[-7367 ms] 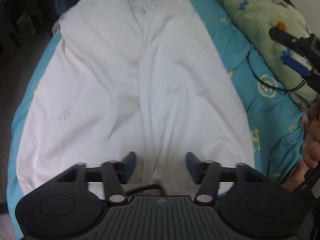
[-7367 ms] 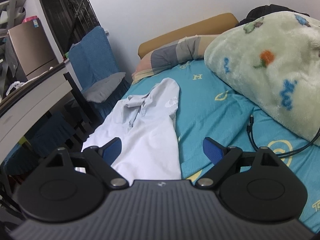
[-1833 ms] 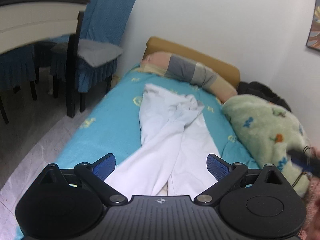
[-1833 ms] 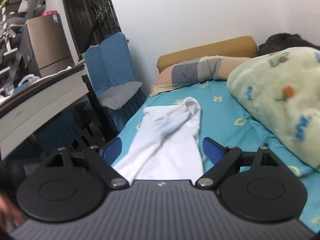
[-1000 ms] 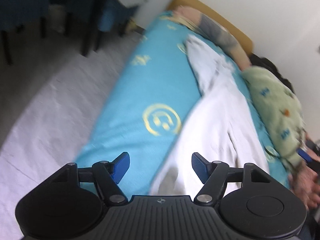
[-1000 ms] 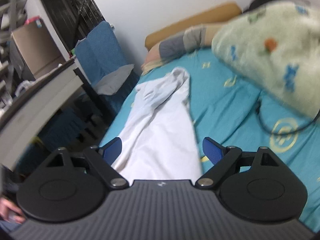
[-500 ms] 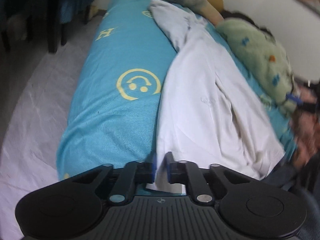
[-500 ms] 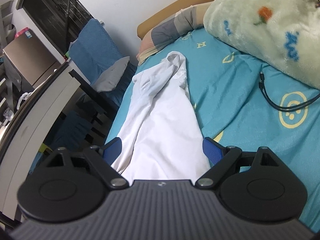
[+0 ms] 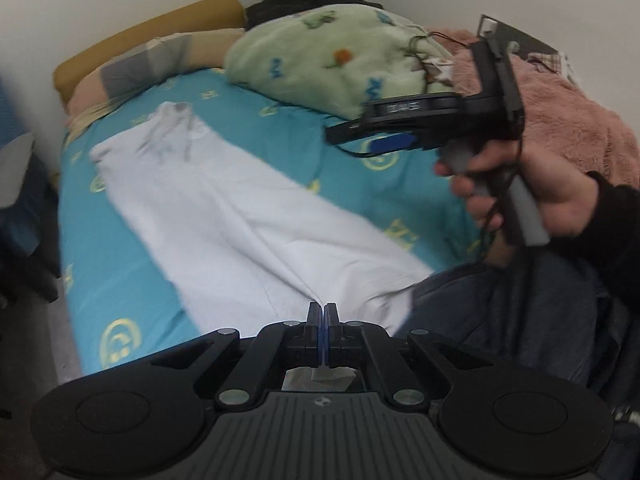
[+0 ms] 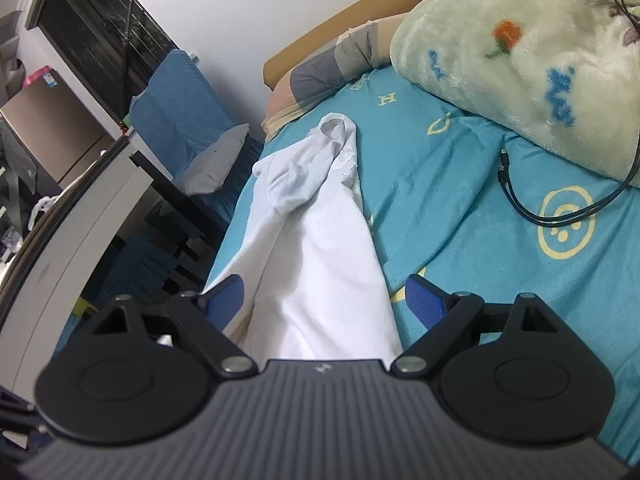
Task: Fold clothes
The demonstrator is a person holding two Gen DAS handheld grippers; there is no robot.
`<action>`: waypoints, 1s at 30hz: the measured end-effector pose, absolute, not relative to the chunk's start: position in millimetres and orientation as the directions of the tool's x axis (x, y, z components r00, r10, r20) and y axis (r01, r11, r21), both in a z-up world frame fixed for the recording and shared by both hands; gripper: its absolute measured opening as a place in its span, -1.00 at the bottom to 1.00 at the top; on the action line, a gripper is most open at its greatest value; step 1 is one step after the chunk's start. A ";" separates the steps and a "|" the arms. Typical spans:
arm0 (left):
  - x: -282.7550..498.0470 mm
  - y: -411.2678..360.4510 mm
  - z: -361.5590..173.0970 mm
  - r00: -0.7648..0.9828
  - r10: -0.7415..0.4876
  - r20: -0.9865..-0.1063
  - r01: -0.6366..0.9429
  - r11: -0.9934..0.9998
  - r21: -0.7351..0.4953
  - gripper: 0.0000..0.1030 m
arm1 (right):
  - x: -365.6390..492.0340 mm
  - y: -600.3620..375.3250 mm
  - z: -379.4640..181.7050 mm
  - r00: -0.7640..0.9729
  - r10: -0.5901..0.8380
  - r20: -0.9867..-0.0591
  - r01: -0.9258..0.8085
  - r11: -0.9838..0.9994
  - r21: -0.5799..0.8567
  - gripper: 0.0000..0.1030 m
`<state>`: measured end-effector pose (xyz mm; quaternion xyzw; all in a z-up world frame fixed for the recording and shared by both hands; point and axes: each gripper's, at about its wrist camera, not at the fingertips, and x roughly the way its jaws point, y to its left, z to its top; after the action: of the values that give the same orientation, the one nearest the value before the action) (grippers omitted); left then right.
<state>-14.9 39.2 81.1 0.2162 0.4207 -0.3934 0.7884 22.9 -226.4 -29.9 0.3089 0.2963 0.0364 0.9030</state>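
Observation:
A white shirt [image 9: 256,224] lies lengthwise on the teal bedsheet [image 9: 120,272], collar toward the headboard. My left gripper [image 9: 322,312] is shut on the shirt's near hem at the foot of the bed, and the cloth pulls into a ridge from the jaws. In the right wrist view the same shirt [image 10: 316,252] runs up the bed. My right gripper [image 10: 328,292] is open and empty above the shirt's near end. It also shows in the left wrist view [image 9: 400,128], held in a hand over the bed's right side.
A green fleece blanket [image 10: 532,52] is heaped at the right, with a pink blanket [image 9: 568,112] beside it. A black cable [image 10: 560,200] lies on the sheet. A striped pillow [image 9: 148,68] is at the headboard. A table edge [image 10: 80,224] and blue chairs [image 10: 176,108] stand left.
My left gripper closed on the shirt's near hem and swung right along the foot of the bed, pulling the cloth. My right gripper stayed open over the shirt.

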 end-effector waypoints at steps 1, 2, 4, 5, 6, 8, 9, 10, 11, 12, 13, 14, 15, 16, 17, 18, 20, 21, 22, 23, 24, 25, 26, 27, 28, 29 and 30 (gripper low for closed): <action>-16.8 24.7 72.8 0.325 -0.429 -0.843 0.797 0.604 0.000 -0.99 | 21.7 -227.5 -30.6 0.818 0.248 -0.519 0.118 0.810 0.575 0.73; -14.6 13.6 57.8 0.298 -0.410 -0.862 0.782 0.623 -0.026 -0.99 | 21.1 -228.1 -31.5 0.812 0.249 -0.528 0.120 0.813 0.569 0.73; -8.1 -2.9 27.4 0.220 -0.382 -0.897 0.750 0.654 -0.095 -0.94 | 18.8 -230.4 -35.4 0.798 0.259 -0.545 0.123 0.814 0.567 0.73; -2.1 -1.0 16.9 0.184 -0.388 -0.903 0.724 0.675 -0.142 -0.85 | 17.6 -231.7 -37.8 0.790 0.265 -0.553 0.124 0.814 0.568 0.73; 3.9 1.0 6.4 0.147 -0.394 -0.907 0.695 0.694 -0.189 -0.73 | 16.6 -232.5 -42.1 0.774 0.281 -0.568 0.125 0.811 0.572 0.73; 16.1 5.6 -13.9 0.077 -0.411 -0.908 0.627 0.728 -0.276 -0.44 | 14.5 -233.6 -52.2 0.735 0.318 -0.599 0.131 0.800 0.585 0.73; 23.2 14.1 -17.1 0.069 -0.426 -0.902 0.582 0.752 -0.311 -0.11 | 13.6 -234.1 -58.9 0.713 0.336 -0.615 0.142 0.790 0.596 0.73; 29.2 23.6 -17.8 0.076 -0.440 -0.895 0.536 0.775 -0.336 0.02 | 12.9 -234.4 -66.0 0.692 0.350 -0.632 0.159 0.779 0.606 0.73; 35.9 35.6 -17.2 0.093 -0.462 -0.882 0.480 0.796 -0.367 0.18 | 12.9 -234.0 -73.5 0.668 0.366 -0.648 0.177 0.768 0.616 0.72; 42.7 47.5 -16.8 0.112 -0.481 -0.870 0.423 0.815 -0.396 0.34 | 12.9 -233.5 -81.1 0.643 0.382 -0.664 0.196 0.757 0.624 0.72; 49.9 58.0 -17.5 0.146 -0.481 -0.865 0.363 0.839 -0.405 0.45 | 14.4 -232.3 -88.4 0.616 0.388 -0.686 0.223 0.749 0.623 0.72; 56.9 68.5 -18.4 0.182 -0.475 -0.861 0.302 0.860 -0.411 0.64 | 16.2 -231.1 -94.0 0.596 0.369 -0.713 0.257 0.754 0.605 0.72; 61.7 78.5 -20.7 0.236 -0.440 -0.866 0.251 0.889 -0.383 0.66 | 18.0 -229.9 -99.6 0.575 0.349 -0.740 0.291 0.758 0.584 0.72; 66.5 88.2 -23.4 0.286 -0.402 -0.870 0.197 0.913 -0.357 0.66 | 20.1 -229.8 -104.3 0.558 0.341 -0.756 0.313 0.757 0.573 0.72; 71.9 96.2 -29.2 0.312 -0.362 -0.879 0.134 0.932 -0.336 0.67 | 22.2 -229.8 -109.0 0.542 0.334 -0.771 0.334 0.757 0.562 0.73; 77.8 103.8 -37.6 0.308 -0.338 -0.889 0.058 0.940 -0.337 0.67 | 21.9 -229.7 -110.8 0.542 0.336 -0.770 0.340 0.750 0.567 0.75; 87.8 110.7 -55.2 0.270 -0.339 -0.901 -0.021 0.933 -0.358 0.67 | 20.9 -229.3 -114.0 0.546 0.342 -0.765 0.349 0.737 0.579 0.77; 91.0 111.8 -62.6 0.246 -0.332 -0.910 -0.041 0.935 -0.352 0.67 | 19.5 -229.2 -114.9 0.546 0.350 -0.761 0.351 0.729 0.587 0.77; 94.2 112.7 -70.1 0.220 -0.326 -0.919 -0.059 0.936 -0.346 0.67 | 18.1 -229.6 -116.3 0.544 0.376 -0.751 0.352 0.710 0.610 0.77; 96.3 111.3 -77.9 0.182 -0.323 -0.929 -0.074 0.937 -0.340 0.67 | 16.7 -230.1 -117.8 0.540 0.402 -0.739 0.353 0.689 0.633 0.77; 98.1 110.0 -85.0 0.149 -0.321 -0.935 -0.088 0.938 -0.336 0.67 | 15.8 -227.9 -119.5 0.532 0.437 -0.725 0.348 0.668 0.658 0.77; 96.6 109.0 -86.6 0.156 -0.330 -0.931 -0.099 0.933 -0.347 0.70 | 15.0 -225.5 -121.1 0.523 0.472 -0.710 0.342 0.647 0.682 0.76; 95.2 108.1 -88.2 0.163 -0.338 -0.927 -0.110 0.927 -0.358 0.75 | 15.6 -215.4 -117.3 0.508 0.464 -0.726 0.315 0.684 0.658 0.76; 93.7 106.6 -89.8 0.167 -0.346 -0.923 -0.118 0.923 -0.367 0.75 | 16.2 -204.8 -113.1 0.493 0.453 -0.743 0.286 0.722 0.629 0.76; 91.5 100.7 -91.0 0.141 -0.345 -0.928 -0.092 0.929 -0.359 0.74 | 17.7 -190.0 -108.0 0.458 0.446 -0.769 0.232 0.775 0.588 0.76; 89.2 94.9 -92.0 0.115 -0.344 -0.932 -0.065 0.933 -0.353 0.65 | 18.3 -176.8 -105.5 0.418 0.470 -0.777 0.191 0.791 0.581 0.65; 85.7 90.4 -91.7 0.095 -0.351 -0.932 -0.034 0.934 -0.355 0.46 | 18.9 -163.8 -103.1 0.377 0.493 -0.784 0.151 0.803 0.577 0.53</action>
<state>85.7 90.4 -91.7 -0.1449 0.6638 -0.1094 0.7255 18.9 -163.8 -103.1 0.2940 0.5473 0.1102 0.7758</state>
